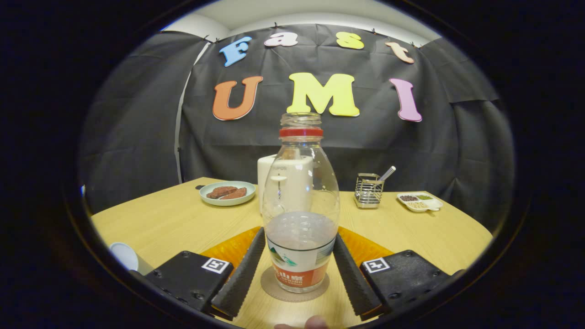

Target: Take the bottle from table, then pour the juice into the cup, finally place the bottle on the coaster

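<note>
A clear plastic bottle (pixel 300 201) with no cap, a red neck ring and a little pale juice in its lower part stands upright on a round brown coaster (pixel 274 289) on the wooden table (pixel 183 219). My gripper (pixel 300 237) holds it low down, with one fingertip pressed against each side of the body just above the label. A white cup (pixel 124 256) sits on the table to the left of the left finger, partly hidden.
Behind the bottle stands a white box-like appliance (pixel 269 183). A pale plate with brown food (pixel 227 193) is at the back left, a wire holder with a utensil (pixel 369 189) and a small divided dish (pixel 419 201) at the back right. A person's fingertip (pixel 315 322) shows below the fingers.
</note>
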The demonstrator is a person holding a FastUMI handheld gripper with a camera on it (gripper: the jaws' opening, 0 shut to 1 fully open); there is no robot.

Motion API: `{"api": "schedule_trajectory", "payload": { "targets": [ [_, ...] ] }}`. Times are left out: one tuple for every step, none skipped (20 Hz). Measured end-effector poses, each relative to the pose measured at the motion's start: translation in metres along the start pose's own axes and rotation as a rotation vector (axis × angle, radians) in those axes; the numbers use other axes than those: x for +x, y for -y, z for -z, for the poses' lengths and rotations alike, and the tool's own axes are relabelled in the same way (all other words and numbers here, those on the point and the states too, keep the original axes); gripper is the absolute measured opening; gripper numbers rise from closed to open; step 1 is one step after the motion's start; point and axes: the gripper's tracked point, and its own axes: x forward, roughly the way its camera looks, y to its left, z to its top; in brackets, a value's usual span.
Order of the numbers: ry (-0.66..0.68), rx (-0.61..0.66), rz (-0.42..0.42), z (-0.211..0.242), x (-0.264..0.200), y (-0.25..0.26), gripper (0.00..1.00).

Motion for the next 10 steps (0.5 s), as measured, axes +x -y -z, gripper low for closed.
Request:
{"api": "schedule_trajectory", "payload": {
  "targets": [
    [0.0, -0.001, 0.003, -0.001, 0.0, 0.001, 0.93],
    [0.001, -0.004, 0.007, -0.002, -0.001, 0.001, 0.95],
    [0.003, -0.006, 0.012, -0.003, -0.002, 0.001, 0.97],
    [0.005, -0.007, 0.018, -0.005, -0.003, 0.002, 0.98],
    [0.011, -0.009, 0.023, -0.009, -0.006, 0.003, 1.0],
    [0.024, -0.01, 0.026, -0.015, -0.01, 0.002, 1.0],
    [0.038, -0.013, 0.027, -0.022, -0.015, 0.002, 1.0],
    [0.053, -0.012, 0.026, -0.031, -0.021, 0.002, 1.0],
    [0.069, -0.002, 0.023, -0.04, -0.027, 0.003, 1.0],
    [0.086, 0.006, 0.026, -0.052, -0.035, 0.005, 1.0]
  ]
}}
